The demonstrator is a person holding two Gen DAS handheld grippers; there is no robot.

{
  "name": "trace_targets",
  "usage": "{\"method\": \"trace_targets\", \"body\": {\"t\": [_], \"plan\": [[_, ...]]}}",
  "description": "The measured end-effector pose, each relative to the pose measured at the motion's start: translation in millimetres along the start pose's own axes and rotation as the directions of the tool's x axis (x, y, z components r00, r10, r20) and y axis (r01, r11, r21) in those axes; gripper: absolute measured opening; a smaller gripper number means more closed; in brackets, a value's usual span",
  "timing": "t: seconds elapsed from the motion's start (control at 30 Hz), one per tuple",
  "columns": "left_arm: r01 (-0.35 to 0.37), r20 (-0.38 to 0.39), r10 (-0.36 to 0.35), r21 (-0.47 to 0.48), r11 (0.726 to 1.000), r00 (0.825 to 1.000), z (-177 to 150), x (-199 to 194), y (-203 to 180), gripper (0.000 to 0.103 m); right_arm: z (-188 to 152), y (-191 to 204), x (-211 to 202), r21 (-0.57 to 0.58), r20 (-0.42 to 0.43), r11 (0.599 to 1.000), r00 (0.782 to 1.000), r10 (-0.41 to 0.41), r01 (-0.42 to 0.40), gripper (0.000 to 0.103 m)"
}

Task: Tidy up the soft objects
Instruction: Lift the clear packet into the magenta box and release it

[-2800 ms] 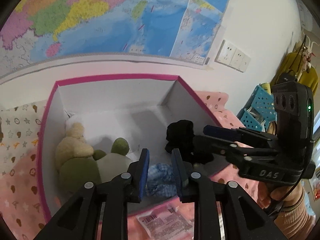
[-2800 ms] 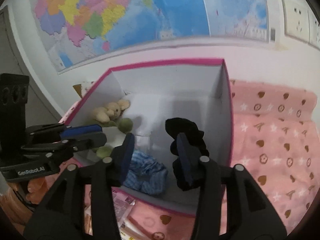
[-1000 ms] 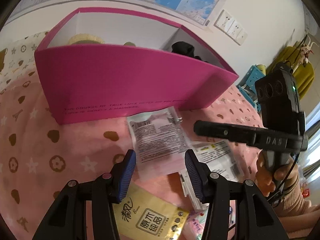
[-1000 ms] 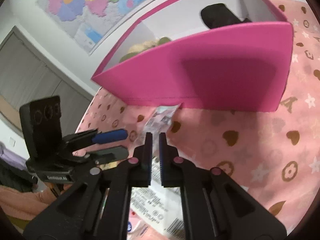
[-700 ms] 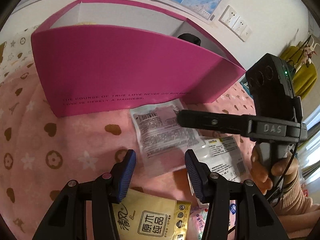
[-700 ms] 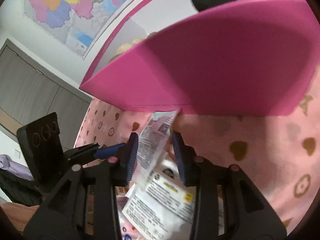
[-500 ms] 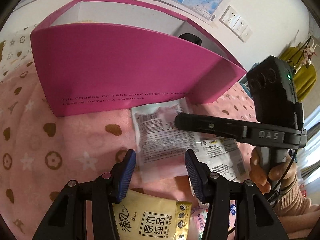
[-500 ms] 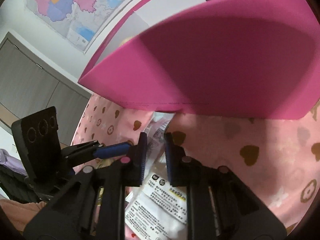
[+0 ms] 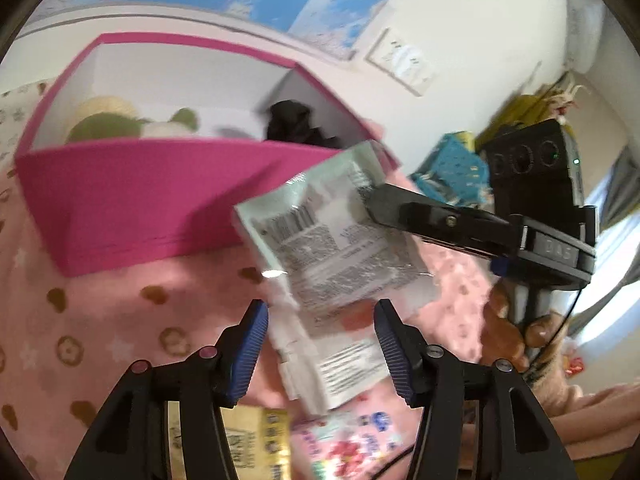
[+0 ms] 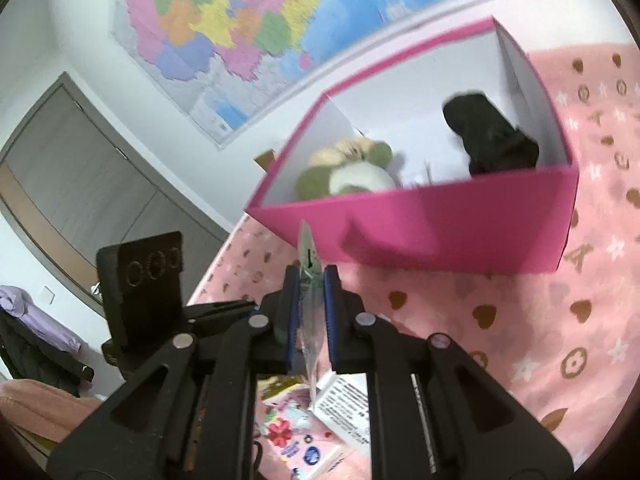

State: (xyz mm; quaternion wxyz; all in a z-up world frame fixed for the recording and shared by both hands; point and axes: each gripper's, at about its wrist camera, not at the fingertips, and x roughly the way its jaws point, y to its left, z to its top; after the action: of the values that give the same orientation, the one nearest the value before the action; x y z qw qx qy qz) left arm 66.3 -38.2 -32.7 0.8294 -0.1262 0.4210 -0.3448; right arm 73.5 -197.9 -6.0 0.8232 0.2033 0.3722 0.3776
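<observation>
While pinched, flat crinkly packet [image 9: 336, 248] hangs.

Both grippers [image 9: 320, 344] [image 10: 311, 300] are black plastic with ribbed blue pads [image 9: 250, 344], silver screws, and pink sleeves

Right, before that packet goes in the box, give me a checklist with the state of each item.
1. Right gripper shut on the packet: ok, pinched at one edge.
2. Packet lifted off the blanket: ok, it hangs in the air in front of the box.
3. Firmness of the hold: cannot tell, only an edge is held and the picture is blurred.
4. Left gripper out of the way: ok, open and empty, low beneath the packet.
5. Room in the box: ok, white floor shows between the plush and the black item.
6. More packets waiting: ok, several lie on the blanket.
</observation>
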Motion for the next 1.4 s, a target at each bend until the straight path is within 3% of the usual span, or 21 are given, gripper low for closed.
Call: {"method": "trace_targets", "body": {"t": [0.17,0.37,0.63,0.93,1.13,1.27,1.4], "plan": [[0.005,0.047,-0.008,0.061,0.998,0.999,23,-7,-24,0.056,14,11,-16,-0.039,0.046,0.999,0.999,0.02,-0.019,0.014],[-0.017,0.1,0.008,0.087,0.996,0.995,59,-18,-31,0.049,43,18,-32,-0.084,0.109,0.996,0.994,0.021,-0.012,0.013],[-0.067,0.106,0.059,0.071,0.995,0.993,104,-9,-12,0.049,87,6,-22,-0.076,0.144,0.997,0.989,0.015,-0.004,0.014],[-0.171,0.056,0.169,0.04,0.984,0.984,138,18,12,0.049,118,-19,12,-0.025,0.112,0.998,0.992,-0.054,0.057,0.014],[-0.248,0.025,0.247,0.04,0.968,0.969,145,40,19,0.047,125,-38,35,0.006,0.067,0.992,0.99,-0.123,0.123,0.015],[-0.282,0.028,0.281,0.039,0.959,0.959,146,46,21,0.047,122,-42,43,-0.013,0.056,0.972,0.971,-0.233,0.234,0.019],[-0.299,0.044,0.297,0.049,0.953,0.954,146,46,19,0.047,119,-42,39,-0.026,0.069,0.96,0.958,-0.278,0.28,0.021]]}}
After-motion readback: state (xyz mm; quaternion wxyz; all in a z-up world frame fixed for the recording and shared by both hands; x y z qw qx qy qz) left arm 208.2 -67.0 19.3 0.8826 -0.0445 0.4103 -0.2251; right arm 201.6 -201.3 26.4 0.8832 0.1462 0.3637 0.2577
